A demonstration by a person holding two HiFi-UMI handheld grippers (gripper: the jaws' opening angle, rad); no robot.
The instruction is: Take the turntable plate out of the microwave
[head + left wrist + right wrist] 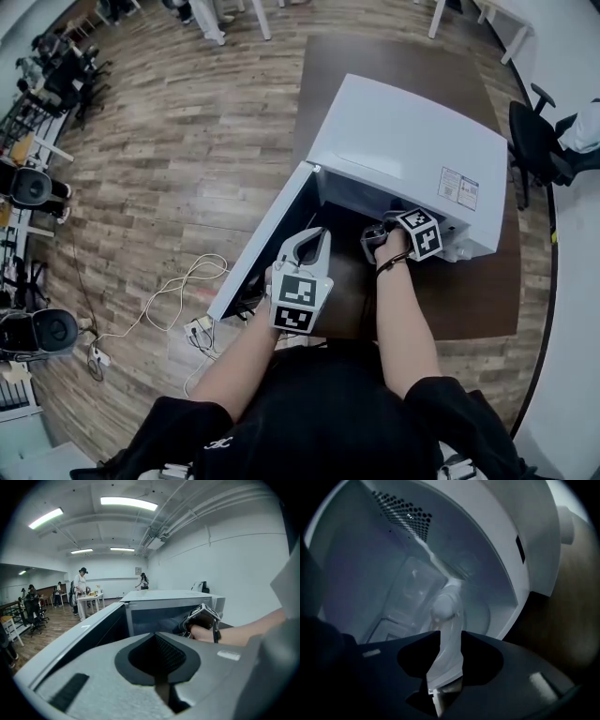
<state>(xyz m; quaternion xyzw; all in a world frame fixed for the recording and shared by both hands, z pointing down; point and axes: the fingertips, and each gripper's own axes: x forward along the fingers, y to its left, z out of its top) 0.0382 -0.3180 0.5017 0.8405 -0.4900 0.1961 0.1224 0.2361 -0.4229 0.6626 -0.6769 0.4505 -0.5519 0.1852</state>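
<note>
A white microwave (403, 141) stands on a dark brown table (469, 291), its door (267, 239) swung open to the left. My right gripper (375, 239) reaches into the cavity mouth. In the right gripper view the clear glass turntable plate (445, 620) shows edge-on and tilted, and my right gripper (445, 677) is shut on its near rim. My left gripper (314, 239) hovers outside the opening next to the door, shut with nothing between its jaws. The left gripper view looks over my left gripper (161, 686) at the microwave (173, 599) and the right gripper (201, 618).
The perforated vent (401, 510) marks the cavity wall close above the plate. White cables and a power strip (178, 300) lie on the wood floor left of the table. A black office chair (534, 141) stands at the right. People work at distant tables (89, 599).
</note>
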